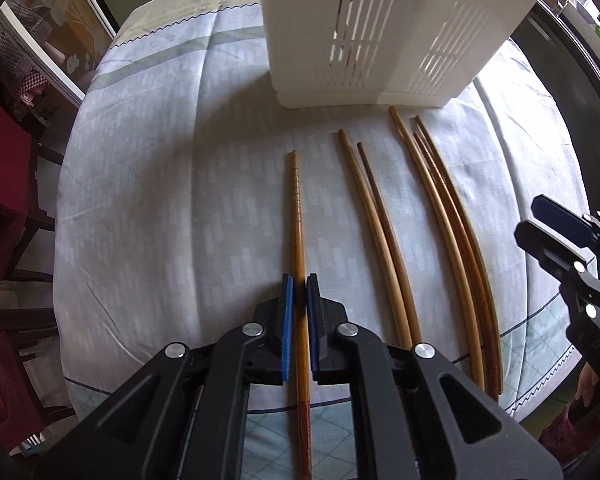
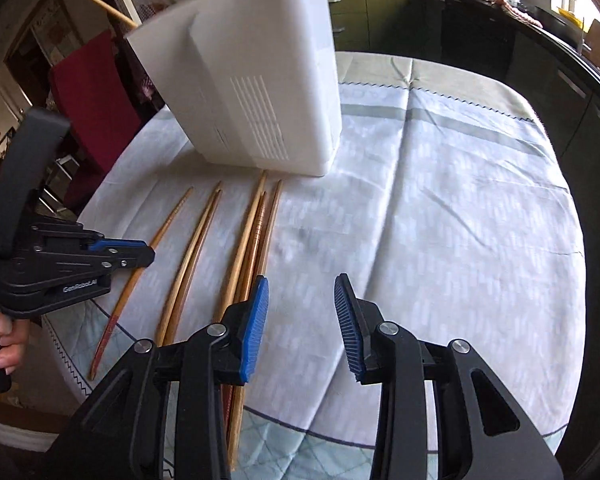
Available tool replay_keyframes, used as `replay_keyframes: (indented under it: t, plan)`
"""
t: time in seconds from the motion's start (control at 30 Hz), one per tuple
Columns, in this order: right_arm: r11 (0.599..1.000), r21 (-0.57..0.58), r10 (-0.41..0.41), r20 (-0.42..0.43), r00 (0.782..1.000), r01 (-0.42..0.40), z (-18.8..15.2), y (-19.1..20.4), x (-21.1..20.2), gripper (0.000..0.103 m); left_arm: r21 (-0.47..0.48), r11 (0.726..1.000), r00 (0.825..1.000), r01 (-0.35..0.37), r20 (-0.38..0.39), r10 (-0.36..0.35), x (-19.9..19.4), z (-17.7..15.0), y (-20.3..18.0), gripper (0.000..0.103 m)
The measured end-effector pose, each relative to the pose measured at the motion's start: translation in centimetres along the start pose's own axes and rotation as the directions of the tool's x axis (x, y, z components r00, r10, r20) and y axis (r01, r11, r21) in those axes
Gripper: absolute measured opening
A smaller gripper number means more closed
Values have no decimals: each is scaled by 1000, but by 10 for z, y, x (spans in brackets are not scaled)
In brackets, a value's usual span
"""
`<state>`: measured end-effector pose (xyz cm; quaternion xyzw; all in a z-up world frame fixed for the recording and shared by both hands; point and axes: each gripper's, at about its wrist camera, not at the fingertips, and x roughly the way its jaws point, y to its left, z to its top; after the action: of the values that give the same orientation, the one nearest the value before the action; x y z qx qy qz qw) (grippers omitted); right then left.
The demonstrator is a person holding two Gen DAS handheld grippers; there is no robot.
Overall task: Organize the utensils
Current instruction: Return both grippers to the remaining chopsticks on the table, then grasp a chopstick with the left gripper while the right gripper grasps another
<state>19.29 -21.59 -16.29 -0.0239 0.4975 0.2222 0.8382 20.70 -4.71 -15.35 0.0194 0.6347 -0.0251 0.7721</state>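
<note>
Left gripper (image 1: 300,284) pinching leftmost chopstick (image 1: 298,216) flat on cloth-covered bench (image 1: 160,184), tip toward white utensil holder (image 1: 364,32). Right gripper (image 2: 302,292) spread wide, hovering just right of remaining chopsticks (image 2: 204,248), which lie side by side before holder

The left tool (image 1: 300,292) sits low with its blue pads nearly closed together. The right tool (image 2: 302,312) hangs with pads spread wide.
</note>
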Motion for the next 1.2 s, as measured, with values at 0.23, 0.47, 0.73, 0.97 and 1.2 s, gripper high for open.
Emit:
replay_keyframes:
  t: [0.23, 0.47, 0.73, 0.97, 1.2]
  plan:
    - [999, -21, -50, -67, 996, 49, 14, 15, 32, 32, 26, 999, 1000, 25, 12, -25, -2, 0, 4, 8]
    - [995, -59, -90, -78, 993, 86, 21, 27, 38, 32, 35, 999, 999, 39, 21, -40, -2, -1, 7, 8]
    - [988, -96, -131, -97, 987, 122, 25, 38, 42, 28, 41, 998, 999, 43, 24, -44, -3, -3, 3, 8]
    - [982, -126, -152, -116, 982, 137, 28, 45, 47, 21, 24, 999, 999, 44, 14, -45, -2, -1, 2, 8]
    - [988, -103, -128, -116, 985, 116, 32, 53, 52, 11, 6, 999, 999, 47, -11, -47, 0, 9, 5, 12]
